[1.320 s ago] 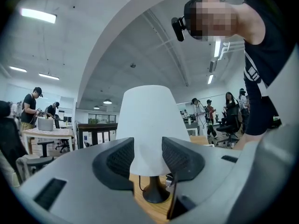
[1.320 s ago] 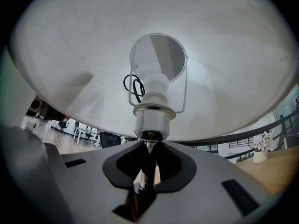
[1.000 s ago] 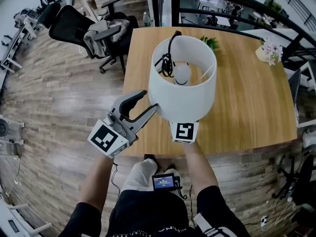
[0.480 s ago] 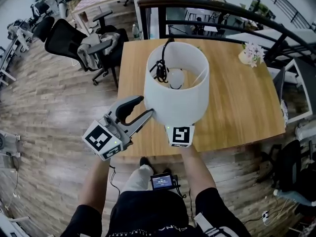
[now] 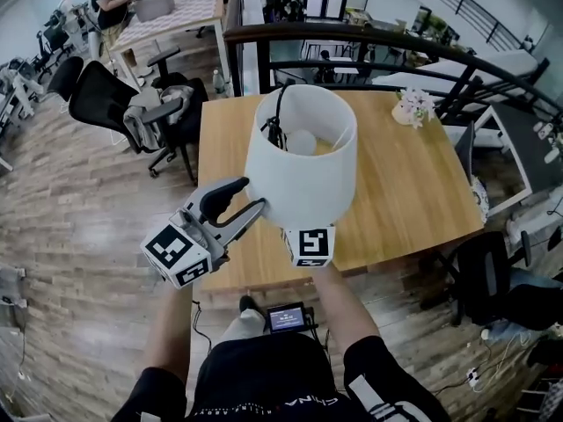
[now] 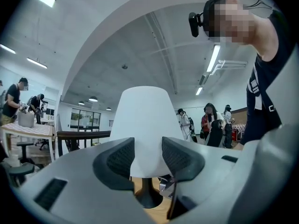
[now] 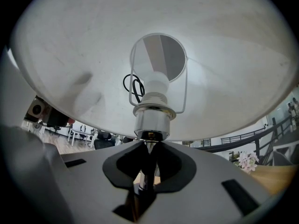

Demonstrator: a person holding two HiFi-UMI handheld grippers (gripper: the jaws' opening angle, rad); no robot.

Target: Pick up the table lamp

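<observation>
The right gripper (image 7: 148, 164) is gripping the table lamp (image 5: 301, 161). Its jaws are closing tight on the lamp's thin chrome stem (image 7: 145, 178), just under the metal socket (image 7: 152, 120). The left gripper (image 6: 148, 157) is pointing at the lamp from the side, its jaws standing apart with nothing pressed between them. The white shade (image 6: 142, 125) is showing in the gap beyond the dark pads (image 6: 120, 158).

The lamp is standing upright over the near left part of the wooden bench (image 5: 413, 192), close to the bench's near edge. The right gripper's marker cube (image 5: 310, 246) is sitting right at that edge, below the shade. The bulb (image 5: 302, 141) and a coiled black cord (image 5: 274, 130) are showing inside the shade's open top. The lamp's dark round base (image 6: 147, 197) is showing low between the left jaws with bench wood around it. That gripper's body is hiding the underside of the base, so whether it is clear of the bench cannot be told.

A small bunch of pale flowers (image 5: 413, 105) is sitting at the bench's far right corner. A black office chair (image 5: 106, 104) is standing off the bench's far left corner. A dark curved railing (image 5: 378, 38) is running along beyond the bench's far edge.
</observation>
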